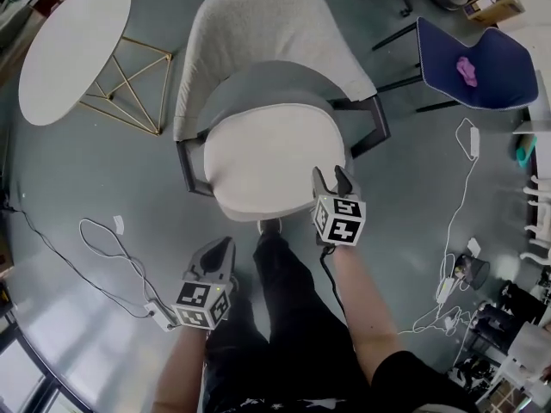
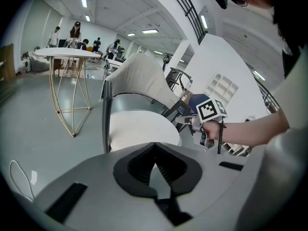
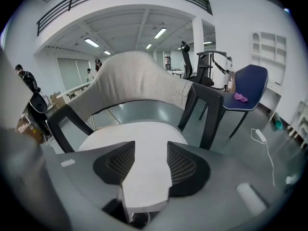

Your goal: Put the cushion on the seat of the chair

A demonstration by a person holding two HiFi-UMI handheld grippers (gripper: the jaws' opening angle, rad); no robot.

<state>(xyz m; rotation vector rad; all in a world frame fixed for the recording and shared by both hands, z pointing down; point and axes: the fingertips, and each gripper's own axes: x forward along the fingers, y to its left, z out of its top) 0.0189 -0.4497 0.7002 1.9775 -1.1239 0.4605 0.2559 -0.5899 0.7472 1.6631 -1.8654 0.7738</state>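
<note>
Cushion (image 1: 267, 153) lies just beyond my grippers. Nearest me, my left gripper (image 1: 225, 244) has its jaws together, holding nothing. My right gripper (image 1: 332, 175), jaws apart and empty, hovers at the cushion's front right edge. The cushion rests flat on the chair (image 1: 258, 24) seat. Farther off stand a white table (image 1: 73, 50) and a blue chair (image 1: 482, 58).

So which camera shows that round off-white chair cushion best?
The head view: the round off-white cushion shows almost whole from above. The left gripper view sees it low and slantwise; the right gripper hides its near part in the right gripper view.
</note>
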